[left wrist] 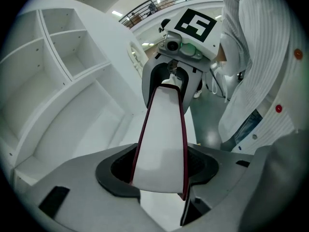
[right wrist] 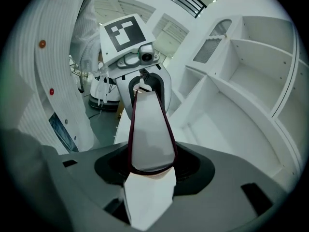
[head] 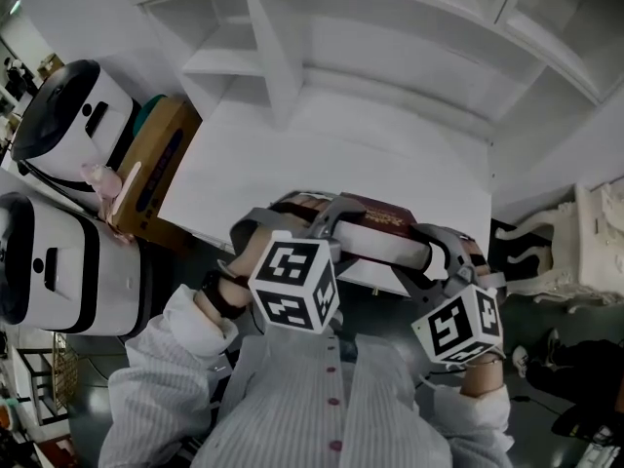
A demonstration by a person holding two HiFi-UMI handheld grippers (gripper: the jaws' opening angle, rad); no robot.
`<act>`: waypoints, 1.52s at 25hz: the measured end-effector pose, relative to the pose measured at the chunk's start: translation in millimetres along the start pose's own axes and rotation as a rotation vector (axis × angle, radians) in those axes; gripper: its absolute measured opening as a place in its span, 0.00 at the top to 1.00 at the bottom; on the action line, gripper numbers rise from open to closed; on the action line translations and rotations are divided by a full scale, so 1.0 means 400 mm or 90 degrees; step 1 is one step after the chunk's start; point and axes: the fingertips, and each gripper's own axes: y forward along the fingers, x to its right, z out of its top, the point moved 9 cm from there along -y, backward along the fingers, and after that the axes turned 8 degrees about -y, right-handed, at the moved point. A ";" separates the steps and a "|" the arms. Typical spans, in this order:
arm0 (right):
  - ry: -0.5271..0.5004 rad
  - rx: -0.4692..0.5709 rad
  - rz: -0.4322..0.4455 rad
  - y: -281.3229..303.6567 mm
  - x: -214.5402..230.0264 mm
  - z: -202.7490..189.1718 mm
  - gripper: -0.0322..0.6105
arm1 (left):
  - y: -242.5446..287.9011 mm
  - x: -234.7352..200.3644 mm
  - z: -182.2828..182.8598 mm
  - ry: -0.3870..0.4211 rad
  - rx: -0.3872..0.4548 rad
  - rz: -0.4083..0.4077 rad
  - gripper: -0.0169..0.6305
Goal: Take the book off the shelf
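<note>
A dark red hardcover book (head: 375,224) hangs level over the front edge of the white desk (head: 322,154), clamped at both ends. My left gripper (head: 320,224) is shut on its left end and my right gripper (head: 437,253) is shut on its right end. In the left gripper view the book's white page edge (left wrist: 161,139) runs away from the left gripper (left wrist: 159,175) toward the right gripper (left wrist: 178,47). From the right gripper view the book (right wrist: 149,134) sits between the jaws of the right gripper (right wrist: 149,170), with the left gripper (right wrist: 140,66) at its far end.
A white shelf unit (head: 253,57) with bare compartments rises behind the desk. To the left stand a brown cardboard box (head: 156,164) and two white rounded machines (head: 68,115). An ornate white chair (head: 575,252) is at the right. The person's striped shirt fills the foreground.
</note>
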 end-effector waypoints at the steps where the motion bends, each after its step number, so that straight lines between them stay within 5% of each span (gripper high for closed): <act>1: 0.006 0.003 0.005 0.001 -0.004 -0.004 0.59 | 0.003 0.003 -0.001 -0.003 -0.001 -0.009 0.58; 18: 0.050 -0.004 0.065 0.013 -0.045 -0.043 0.60 | 0.047 0.035 -0.004 -0.013 -0.031 -0.090 0.59; 38: 0.047 -0.007 0.071 0.012 -0.074 -0.037 0.61 | 0.041 0.065 -0.011 -0.010 -0.032 -0.088 0.59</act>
